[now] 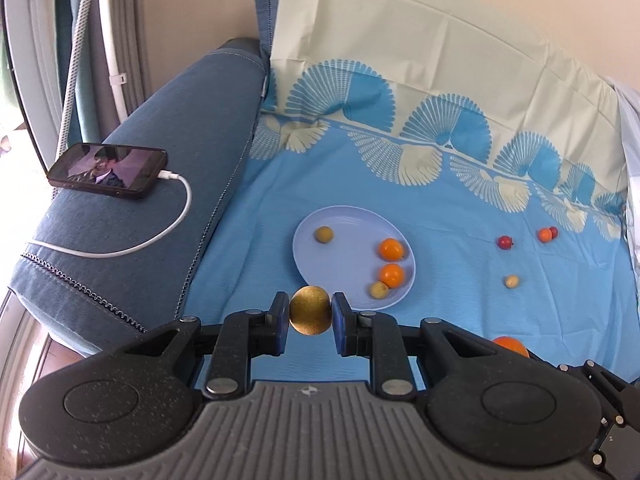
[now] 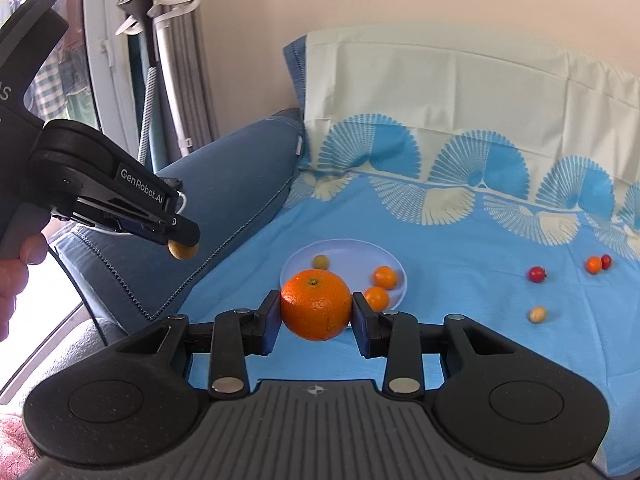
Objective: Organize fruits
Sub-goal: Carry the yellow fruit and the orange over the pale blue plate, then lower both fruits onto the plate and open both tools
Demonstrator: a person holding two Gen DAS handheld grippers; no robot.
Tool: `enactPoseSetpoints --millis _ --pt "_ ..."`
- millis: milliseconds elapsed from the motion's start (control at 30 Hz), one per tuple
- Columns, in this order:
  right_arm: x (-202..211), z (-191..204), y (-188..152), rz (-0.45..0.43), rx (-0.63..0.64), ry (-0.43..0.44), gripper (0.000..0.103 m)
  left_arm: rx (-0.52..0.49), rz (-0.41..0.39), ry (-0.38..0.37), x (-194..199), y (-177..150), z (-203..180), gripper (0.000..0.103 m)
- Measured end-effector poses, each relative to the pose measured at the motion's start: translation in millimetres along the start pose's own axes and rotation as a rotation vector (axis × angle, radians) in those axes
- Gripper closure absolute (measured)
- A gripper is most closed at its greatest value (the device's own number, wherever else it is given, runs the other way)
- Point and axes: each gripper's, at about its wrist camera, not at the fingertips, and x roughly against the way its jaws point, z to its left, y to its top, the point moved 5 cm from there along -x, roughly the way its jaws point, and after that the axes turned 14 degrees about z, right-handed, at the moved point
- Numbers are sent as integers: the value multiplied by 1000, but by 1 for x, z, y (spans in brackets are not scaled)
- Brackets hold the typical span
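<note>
The left hand-held gripper (image 1: 310, 316) is closed to a narrow gap on a small yellow-brown fruit (image 1: 310, 310), both blue pads pressed against its sides, and it holds the fruit in the air just short of the near rim of the pale blue plate (image 1: 352, 220). The right hand-held gripper (image 2: 316, 312) stands wider, its jaws clamped on a large orange (image 2: 316, 305) with the stem end turned up, also lifted clear of the blue sheet (image 2: 460, 288) that covers the bed. From the right wrist view, the left hand-held gripper hangs over the dark blue bolster (image 2: 224, 184), to the left of the plate. On the plate lie two small oranges (image 1: 391, 249) near its right edge, a pale yellow fruit (image 1: 378, 291) touching the nearer one, and an olive-green fruit (image 1: 323, 234) alone on the far left. Off to the right on the sheet sit a red fruit (image 1: 505, 242), a small orange fruit (image 1: 544, 235) touching another red one, and a beige fruit (image 1: 511, 281) nearer. A phone (image 1: 108, 170) with a white cable (image 1: 160, 240) rests on the bolster.
</note>
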Motion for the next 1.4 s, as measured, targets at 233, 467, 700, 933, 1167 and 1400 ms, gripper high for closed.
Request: enactPoseSetpoints --millis 233,467,700,933,1167,1400 --pt "-8 4 5 20 14 -9 65 13 6 -4 -8 4 10 78" --pt "-29 -4 16 31 0 -32 65 15 42 13 -34 22 10 78" --pt "-75 -24 32 58 -10 -60 65 -5 88 2 -78 48 -1 78" --pt "-142 -45 48 101 -14 -70 65 -23 153 -20 -143 80 -20 78" --pt "-210 -56 54 167 19 -62 65 -41 250 11 -220 95 -29 78" --pt "-249 -57 53 213 56 -52 64 -78 269 55 -255 104 -26 66"
